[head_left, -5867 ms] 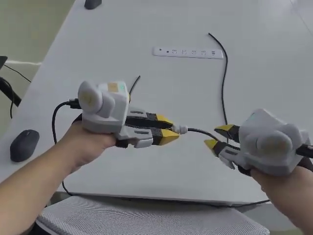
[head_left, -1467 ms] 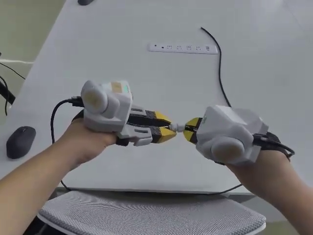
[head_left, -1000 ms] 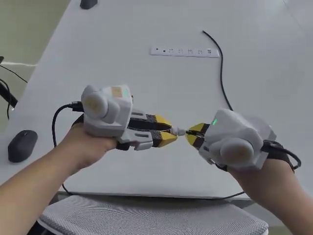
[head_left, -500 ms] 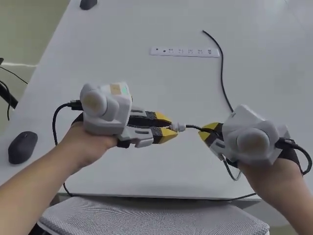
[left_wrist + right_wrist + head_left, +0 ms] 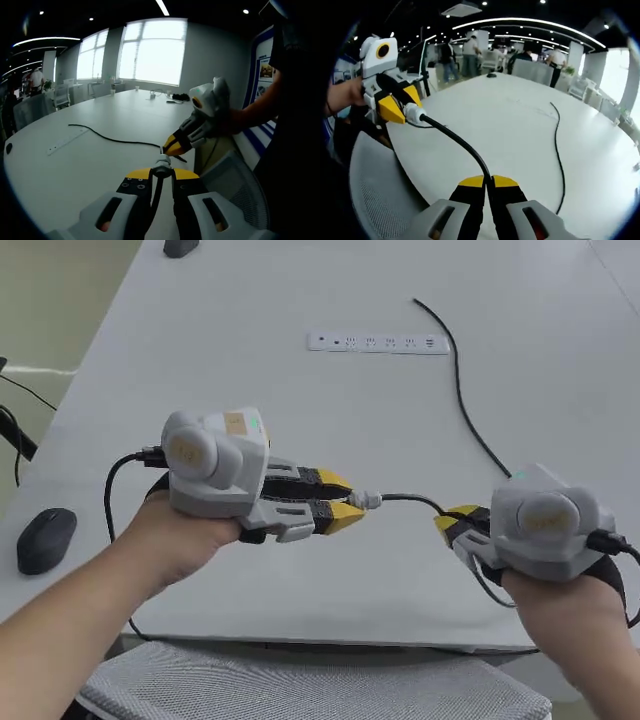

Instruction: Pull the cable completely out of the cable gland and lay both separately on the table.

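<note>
Head view: your left gripper (image 5: 352, 508) is clamped on the gland (image 5: 369, 502), held above the table (image 5: 300, 400) near its front edge. The cable (image 5: 410, 499) runs from the gland to your right gripper (image 5: 450, 520).
Left gripper view: jaws closed on the gland.
Right gripper view: jaws pinch the cable; its far end sits in the gland.

Open-plan office, meeting area. Long white conference table (image 5: 250, 360); white power strip (image 5: 378, 342) on it, dark computer mouse (image 5: 46, 538) near its edge. Grey mesh office chair (image 5: 300, 690) at near side. Tall bright windows (image 5: 155, 52) on far wall, blue-and-white poster (image 5: 262, 70) to one side. Curved ceiling light strips (image 5: 530, 22), recessed spotlights (image 5: 245, 11). People (image 5: 470, 50) standing among chairs in background.
</note>
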A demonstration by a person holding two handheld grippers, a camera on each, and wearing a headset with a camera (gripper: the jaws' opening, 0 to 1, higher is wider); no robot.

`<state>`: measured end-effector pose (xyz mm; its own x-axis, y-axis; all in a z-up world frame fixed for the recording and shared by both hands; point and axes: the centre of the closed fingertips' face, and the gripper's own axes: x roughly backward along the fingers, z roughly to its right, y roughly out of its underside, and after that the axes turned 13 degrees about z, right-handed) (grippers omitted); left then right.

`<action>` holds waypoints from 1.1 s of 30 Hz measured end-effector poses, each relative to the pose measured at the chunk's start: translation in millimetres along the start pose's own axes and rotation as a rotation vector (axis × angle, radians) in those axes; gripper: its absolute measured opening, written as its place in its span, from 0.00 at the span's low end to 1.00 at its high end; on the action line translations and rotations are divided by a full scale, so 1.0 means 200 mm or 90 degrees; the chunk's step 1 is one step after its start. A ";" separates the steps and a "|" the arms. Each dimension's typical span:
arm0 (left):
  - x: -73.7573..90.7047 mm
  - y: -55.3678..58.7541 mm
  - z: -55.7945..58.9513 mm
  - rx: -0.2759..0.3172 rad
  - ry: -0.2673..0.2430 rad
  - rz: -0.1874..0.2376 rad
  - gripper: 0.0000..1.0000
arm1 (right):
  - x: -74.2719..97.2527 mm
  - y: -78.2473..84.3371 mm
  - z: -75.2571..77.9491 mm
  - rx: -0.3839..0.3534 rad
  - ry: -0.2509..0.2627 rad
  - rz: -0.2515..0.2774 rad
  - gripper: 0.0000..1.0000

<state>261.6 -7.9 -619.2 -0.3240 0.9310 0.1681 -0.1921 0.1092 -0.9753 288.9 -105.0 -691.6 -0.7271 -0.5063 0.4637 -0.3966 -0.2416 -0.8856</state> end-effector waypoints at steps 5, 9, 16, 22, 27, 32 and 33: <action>-0.01 0.00 0.00 -0.003 0.002 0.000 0.15 | 0.00 0.06 0.00 -0.037 0.004 -0.014 0.00; -0.02 0.01 0.01 -0.008 0.003 -0.006 0.15 | 0.01 0.09 -0.01 -0.056 0.007 -0.019 0.00; -0.01 0.01 0.01 -0.006 0.002 -0.007 0.15 | 0.01 0.10 -0.03 -0.045 0.002 -0.024 0.00; 0.00 0.01 0.00 -0.005 -0.003 -0.009 0.15 | 0.02 0.08 -0.03 -0.032 0.005 -0.017 0.00; 0.00 0.01 -0.02 -0.003 -0.007 -0.010 0.15 | 0.03 0.05 -0.04 0.005 -0.003 -0.010 0.01; 0.00 0.02 -0.03 0.003 -0.011 -0.011 0.15 | 0.06 0.03 -0.04 0.017 -0.005 -0.012 0.01; 0.00 0.02 -0.03 0.002 -0.010 -0.012 0.15 | 0.07 0.02 -0.04 0.020 -0.007 -0.010 0.02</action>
<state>265.8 -4.9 -623.1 -0.3354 0.9231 0.1883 -0.2017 0.1249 -0.9715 272.7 -106.6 -689.1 -0.7146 -0.5115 0.4772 -0.3897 -0.2754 -0.8788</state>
